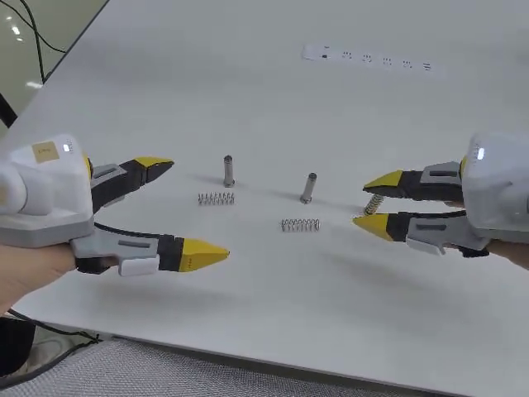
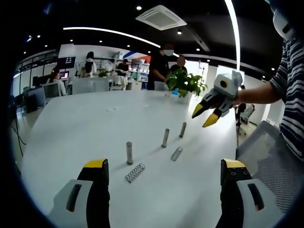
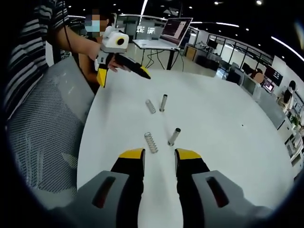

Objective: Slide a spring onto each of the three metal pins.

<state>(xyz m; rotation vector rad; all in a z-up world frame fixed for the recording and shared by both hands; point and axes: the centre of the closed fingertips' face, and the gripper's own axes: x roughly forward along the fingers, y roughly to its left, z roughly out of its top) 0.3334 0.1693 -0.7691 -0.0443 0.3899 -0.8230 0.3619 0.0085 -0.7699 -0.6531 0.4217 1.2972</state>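
Note:
Two bare metal pins stand upright on the white table [image 1: 273,107], one on the left [image 1: 228,169] and one in the middle [image 1: 309,188]. A third pin [image 1: 374,204] leans a little and wears a spring. One loose spring [image 1: 216,198] lies by the left pin, another [image 1: 299,224] in front of the middle pin. My left gripper [image 1: 182,208] hovers wide open, nearer me than the left pin. My right gripper [image 1: 377,202] is open with nothing held. In the left gripper view it [image 2: 204,116] hangs above the sprung pin [image 2: 183,129], apart from it.
A white power strip [image 1: 368,58] lies at the far side of the table. The table's near edge [image 1: 248,351] runs close below the grippers. In the left gripper view several people stand beyond the table, beside a potted plant [image 2: 185,81].

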